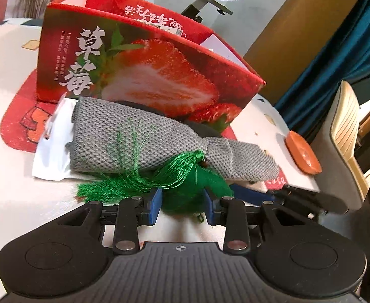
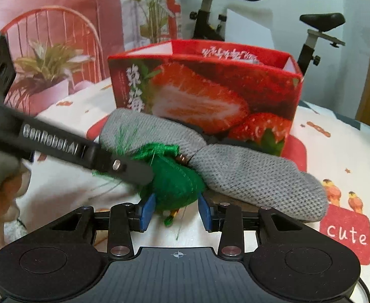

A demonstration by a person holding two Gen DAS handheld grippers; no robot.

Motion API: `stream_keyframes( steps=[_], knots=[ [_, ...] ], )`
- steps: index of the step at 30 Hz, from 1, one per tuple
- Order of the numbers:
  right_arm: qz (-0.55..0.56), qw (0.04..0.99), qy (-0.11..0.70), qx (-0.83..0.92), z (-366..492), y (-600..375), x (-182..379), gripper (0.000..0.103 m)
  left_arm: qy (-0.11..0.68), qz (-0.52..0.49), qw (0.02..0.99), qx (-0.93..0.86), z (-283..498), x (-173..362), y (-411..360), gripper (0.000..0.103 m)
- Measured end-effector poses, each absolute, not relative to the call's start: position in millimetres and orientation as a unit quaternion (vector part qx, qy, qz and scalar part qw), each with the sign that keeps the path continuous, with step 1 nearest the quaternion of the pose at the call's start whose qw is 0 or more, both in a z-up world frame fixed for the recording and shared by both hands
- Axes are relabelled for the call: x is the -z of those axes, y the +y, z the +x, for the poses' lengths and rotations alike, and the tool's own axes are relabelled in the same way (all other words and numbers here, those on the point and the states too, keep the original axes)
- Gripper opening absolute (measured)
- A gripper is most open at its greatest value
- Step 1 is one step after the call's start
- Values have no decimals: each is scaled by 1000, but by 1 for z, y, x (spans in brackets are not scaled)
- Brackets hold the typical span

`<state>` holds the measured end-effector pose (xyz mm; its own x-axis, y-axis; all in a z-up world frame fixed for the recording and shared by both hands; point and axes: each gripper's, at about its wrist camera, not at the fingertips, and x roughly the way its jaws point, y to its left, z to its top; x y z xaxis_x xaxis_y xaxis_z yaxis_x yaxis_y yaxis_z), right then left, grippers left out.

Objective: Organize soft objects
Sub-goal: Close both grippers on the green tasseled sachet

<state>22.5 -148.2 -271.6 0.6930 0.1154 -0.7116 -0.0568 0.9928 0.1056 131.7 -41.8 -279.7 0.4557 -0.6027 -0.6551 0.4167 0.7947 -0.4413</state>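
A green pouch with a silky tassel (image 1: 185,189) lies on the white table in front of a grey knitted piece (image 1: 144,141), which leans against an open red strawberry box (image 1: 139,75). My left gripper (image 1: 183,208) has its blue pads on both sides of the pouch, jaws wide, and looks open. My right gripper (image 2: 176,210) also straddles the same green pouch (image 2: 175,181) with blue pads apart and looks open. The grey knit (image 2: 248,174) and the box (image 2: 210,91) show behind it. The left gripper's black finger (image 2: 84,151) crosses the right wrist view from the left.
A white plastic bag (image 1: 56,149) lies under the knit's left end. An orange dish (image 1: 302,155) sits near the table's right edge. A red mat (image 1: 23,116) lies under the box. A chair stands right, an exercise bike (image 2: 319,32) behind.
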Motion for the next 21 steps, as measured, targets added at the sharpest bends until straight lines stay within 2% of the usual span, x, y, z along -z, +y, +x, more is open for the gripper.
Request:
stream_keyframes(
  steps=[7, 11, 21],
  knots=[
    [37, 917, 395, -45, 26, -149, 278, 36, 426, -127, 838, 317, 148, 284, -50, 49],
    [24, 918, 393, -46, 29, -146, 280, 43, 429, -148, 830, 324, 155, 290, -51, 54],
    [16, 919, 390, -45, 32, -148, 284, 45, 415, -119, 835, 340, 152, 293, -69, 53]
  ],
)
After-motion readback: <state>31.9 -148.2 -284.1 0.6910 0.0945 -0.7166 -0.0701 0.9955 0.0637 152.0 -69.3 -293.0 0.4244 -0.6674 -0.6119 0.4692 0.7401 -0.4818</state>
